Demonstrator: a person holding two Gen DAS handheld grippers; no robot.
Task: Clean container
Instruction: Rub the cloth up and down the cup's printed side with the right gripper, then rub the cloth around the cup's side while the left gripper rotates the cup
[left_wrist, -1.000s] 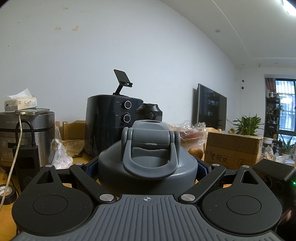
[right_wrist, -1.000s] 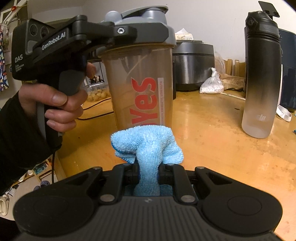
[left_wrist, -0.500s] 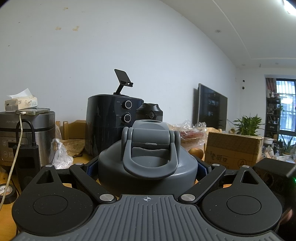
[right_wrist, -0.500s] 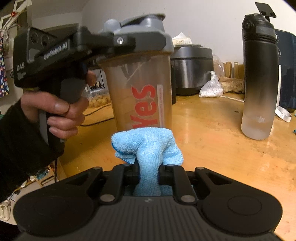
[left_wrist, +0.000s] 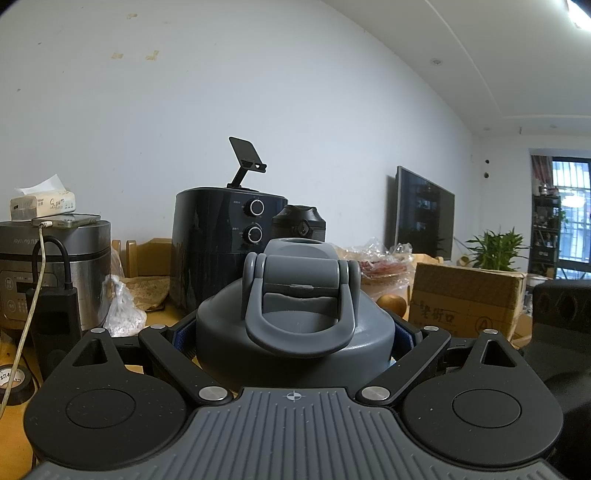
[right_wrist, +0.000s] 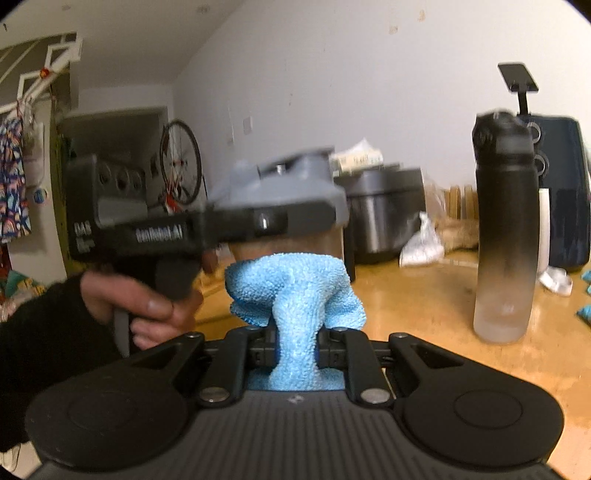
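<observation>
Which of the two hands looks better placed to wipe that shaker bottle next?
Right. The right hand-held gripper is shut on the blue cloth, bunched right in front of the shaker bottle. The left hand-held gripper is busy clamping the bottle at its grey lid.

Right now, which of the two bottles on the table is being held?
The shaker bottle with the grey lid: the left gripper clamps it just under that lid. The taller black bottle stands alone to its right, untouched.
</observation>
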